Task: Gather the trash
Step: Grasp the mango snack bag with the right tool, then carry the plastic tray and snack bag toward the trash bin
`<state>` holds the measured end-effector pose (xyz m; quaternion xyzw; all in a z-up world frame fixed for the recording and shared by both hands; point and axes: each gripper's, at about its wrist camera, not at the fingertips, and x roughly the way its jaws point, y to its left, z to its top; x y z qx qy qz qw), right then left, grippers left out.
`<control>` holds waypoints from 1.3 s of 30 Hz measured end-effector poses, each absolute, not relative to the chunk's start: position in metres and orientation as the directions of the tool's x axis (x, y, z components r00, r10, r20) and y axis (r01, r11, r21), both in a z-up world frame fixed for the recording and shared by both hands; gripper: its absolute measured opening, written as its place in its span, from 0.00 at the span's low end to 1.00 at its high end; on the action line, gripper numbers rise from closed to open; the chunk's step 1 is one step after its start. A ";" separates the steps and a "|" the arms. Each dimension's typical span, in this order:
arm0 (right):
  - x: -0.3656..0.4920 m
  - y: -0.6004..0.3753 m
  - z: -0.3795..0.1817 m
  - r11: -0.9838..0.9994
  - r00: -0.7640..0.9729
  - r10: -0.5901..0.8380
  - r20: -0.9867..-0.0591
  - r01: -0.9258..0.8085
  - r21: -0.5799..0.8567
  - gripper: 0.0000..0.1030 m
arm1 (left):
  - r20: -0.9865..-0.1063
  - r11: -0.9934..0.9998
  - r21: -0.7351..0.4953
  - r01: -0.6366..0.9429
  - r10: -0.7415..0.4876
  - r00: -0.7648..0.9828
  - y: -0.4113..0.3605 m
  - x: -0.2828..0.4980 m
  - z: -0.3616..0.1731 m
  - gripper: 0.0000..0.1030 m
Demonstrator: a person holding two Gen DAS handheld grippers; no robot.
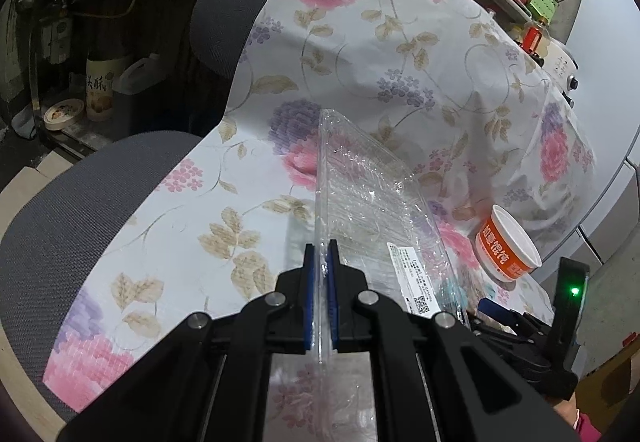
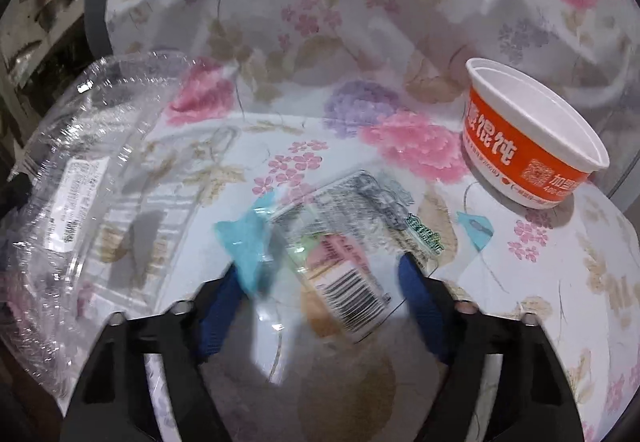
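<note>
While the left gripper (image 1: 321,262) pinches a clear plastic clamshell tray (image 1: 360,194), the right gripper's (image 2: 320,274) jaws spread around a crumpled transparent printed wrapper (image 2: 344,242); beside it, the orange-and-white paper bowl (image 2: 532,138) lies empty.

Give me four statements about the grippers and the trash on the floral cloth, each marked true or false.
1. The left gripper is shut on the clear plastic container. True.
2. The right gripper is shut on the orange cup. False: it is open, with the clear wrapper between its fingers.
3. The orange cup stands upright and looks empty. True.
4. The wrapper lies inside the cup. False: it lies on the cloth, apart from the cup.
</note>
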<state>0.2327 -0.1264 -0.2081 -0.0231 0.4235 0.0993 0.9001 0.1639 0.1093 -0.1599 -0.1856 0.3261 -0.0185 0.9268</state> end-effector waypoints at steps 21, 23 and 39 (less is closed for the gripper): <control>0.118 -0.275 -0.104 0.992 0.864 0.073 -0.498 -0.011 0.127 0.00 | -0.546 0.914 -0.372 0.160 -0.355 0.759 0.009 0.139 -0.128 0.03; 0.106 -0.289 -0.098 0.989 0.870 0.061 -0.489 0.012 0.145 0.00 | -0.542 0.909 -0.370 0.189 -0.377 0.751 -0.007 0.135 -0.125 0.03; -0.019 -0.401 -0.073 0.938 0.881 -0.204 -0.426 0.301 0.174 0.01 | -0.495 0.807 -0.314 0.501 -0.589 0.639 -0.151 0.091 -0.104 0.03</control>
